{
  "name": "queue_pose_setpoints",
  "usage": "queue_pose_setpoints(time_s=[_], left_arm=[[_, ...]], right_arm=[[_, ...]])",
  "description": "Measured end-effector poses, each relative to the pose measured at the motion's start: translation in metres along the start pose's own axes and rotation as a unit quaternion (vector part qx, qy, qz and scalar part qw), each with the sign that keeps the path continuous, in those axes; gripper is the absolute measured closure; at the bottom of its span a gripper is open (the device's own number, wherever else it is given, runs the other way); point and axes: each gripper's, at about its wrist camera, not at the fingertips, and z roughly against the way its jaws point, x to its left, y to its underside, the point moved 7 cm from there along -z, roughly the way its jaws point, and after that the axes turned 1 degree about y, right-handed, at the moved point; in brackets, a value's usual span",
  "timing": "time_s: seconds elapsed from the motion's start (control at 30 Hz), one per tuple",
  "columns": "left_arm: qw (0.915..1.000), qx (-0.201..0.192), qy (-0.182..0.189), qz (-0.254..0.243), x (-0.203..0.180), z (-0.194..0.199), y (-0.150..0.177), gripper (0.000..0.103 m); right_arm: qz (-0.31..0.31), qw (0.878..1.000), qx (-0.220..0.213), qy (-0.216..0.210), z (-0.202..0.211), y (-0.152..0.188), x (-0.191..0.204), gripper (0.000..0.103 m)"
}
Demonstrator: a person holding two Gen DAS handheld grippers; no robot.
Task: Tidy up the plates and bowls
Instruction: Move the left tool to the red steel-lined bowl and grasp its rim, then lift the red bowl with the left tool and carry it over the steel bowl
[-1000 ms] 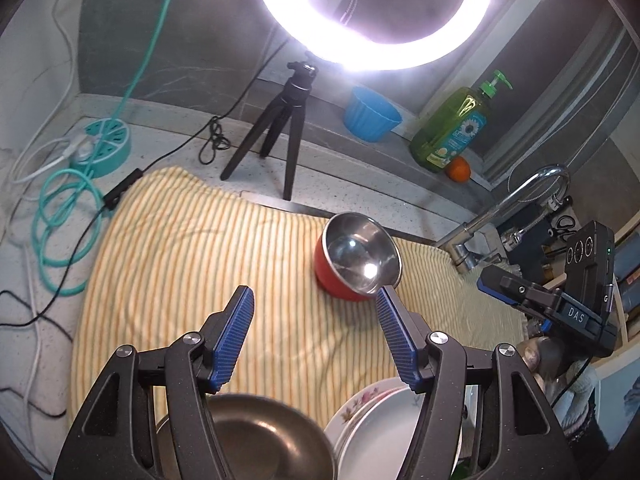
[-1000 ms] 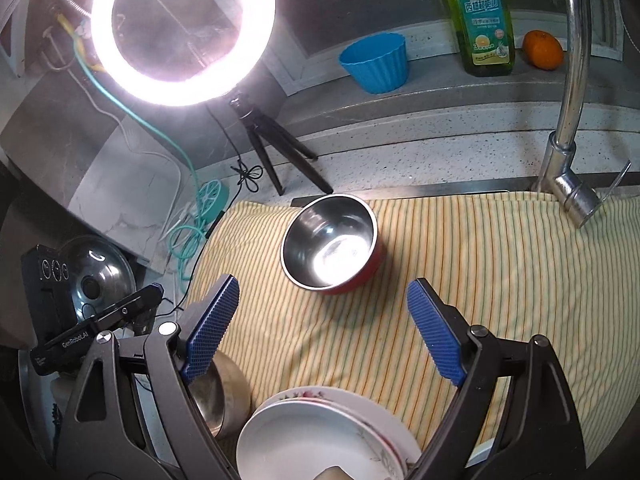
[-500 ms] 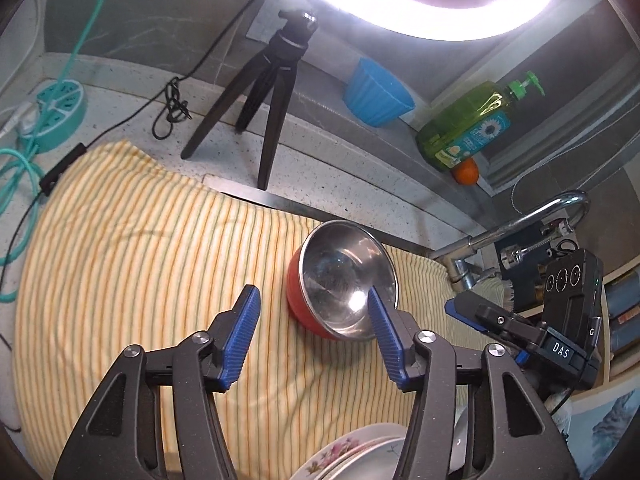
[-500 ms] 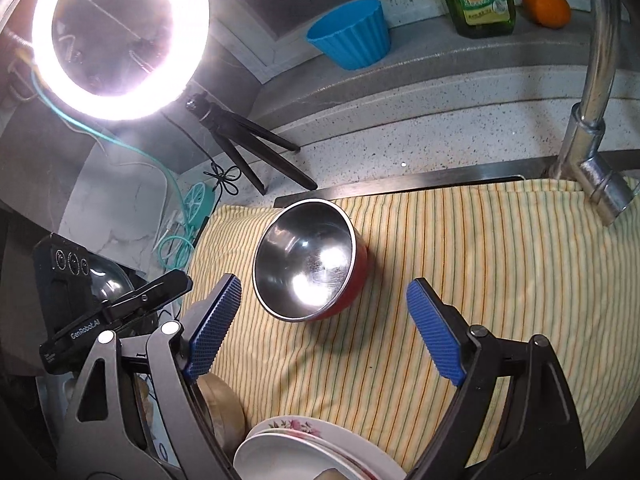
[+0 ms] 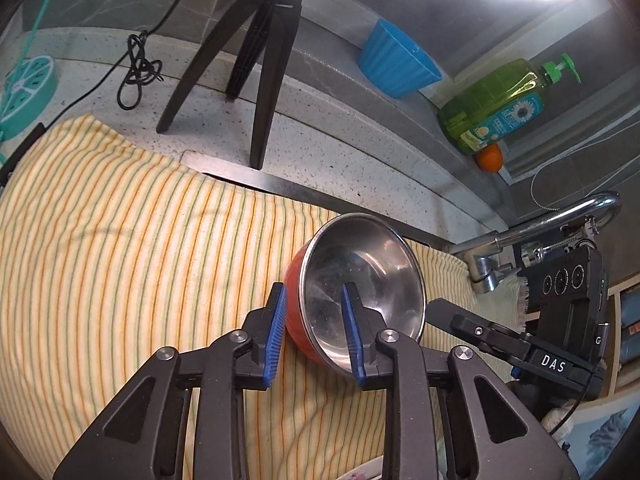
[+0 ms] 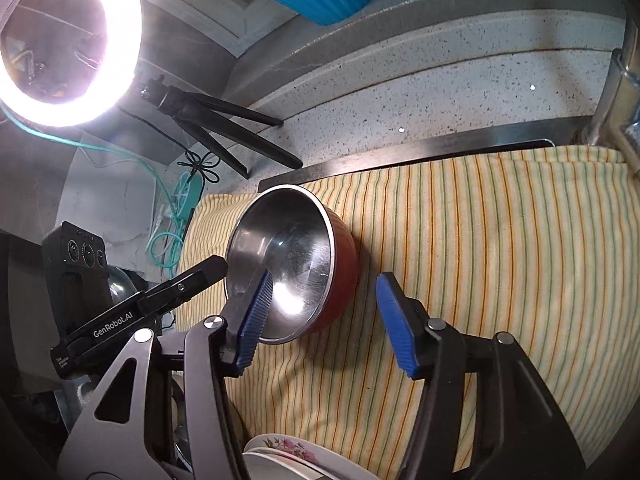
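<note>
A red bowl with a steel inside lies tilted on the yellow striped cloth. My left gripper straddles its near left rim, one blue pad outside the red wall and one inside, narrowed but not pressing. The bowl also shows in the right wrist view. My right gripper is open around its near right side, the left pad inside the bowl, the right pad on the cloth beside it. A stack of white flowered plates sits at the bottom edge.
A black tripod with a ring light stands behind the cloth. A blue cup, green soap bottle and orange are on the ledge. A steel faucet is at the right. Cables lie at the left.
Both grippers moved forward and down to the red bowl. The left gripper's jaws narrowed around its rim. The plates and the steel bowl below slid mostly out of view.
</note>
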Motion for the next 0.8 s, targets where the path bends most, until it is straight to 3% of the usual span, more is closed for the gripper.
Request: queue_pose_setpoints(time_s=[0.27, 0.8], left_arm=[[0.9999, 0.007, -0.008, -0.005, 0.002, -0.008, -0.003, 0.085], [0.9998, 0.000, -0.006, -0.018, -0.005, 0.006, 0.004, 0.085]], right_arm=[[0.010, 1.000, 0.019, 0.014, -0.019, 0.000, 0.000, 0.079], [0.029, 0.999, 0.013, 0.037, -0.009, 0.006, 0.002, 0.084]])
